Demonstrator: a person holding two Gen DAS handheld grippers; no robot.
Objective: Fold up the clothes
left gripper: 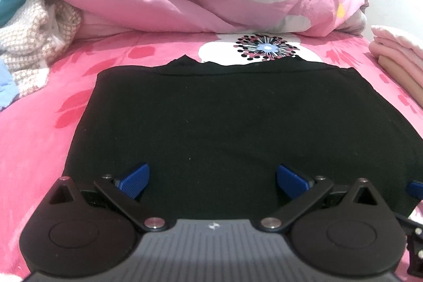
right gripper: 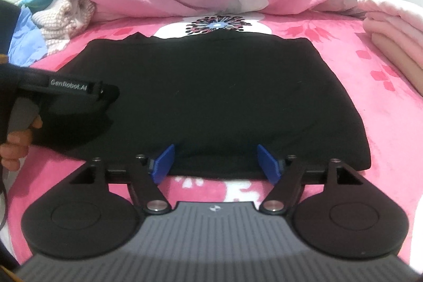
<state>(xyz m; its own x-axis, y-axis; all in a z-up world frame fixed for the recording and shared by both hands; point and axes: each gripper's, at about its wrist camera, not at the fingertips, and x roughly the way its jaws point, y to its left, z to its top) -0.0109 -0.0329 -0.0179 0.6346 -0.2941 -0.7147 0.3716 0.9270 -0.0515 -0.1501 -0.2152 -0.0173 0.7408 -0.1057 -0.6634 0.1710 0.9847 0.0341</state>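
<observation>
The black garment's (left gripper: 211, 118) near hem was hidden behind the left gripper's (left gripper: 212, 181) body, the folded pink stack (right gripper: 396, 25) was cut off by the right edge, and the person's hand (right gripper: 15, 142) by the left edge.

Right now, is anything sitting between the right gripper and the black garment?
Nothing visible. The right gripper is open with its fingers straddling the near edge of the black garment, which lies flat on the pink bedsheet.
</observation>
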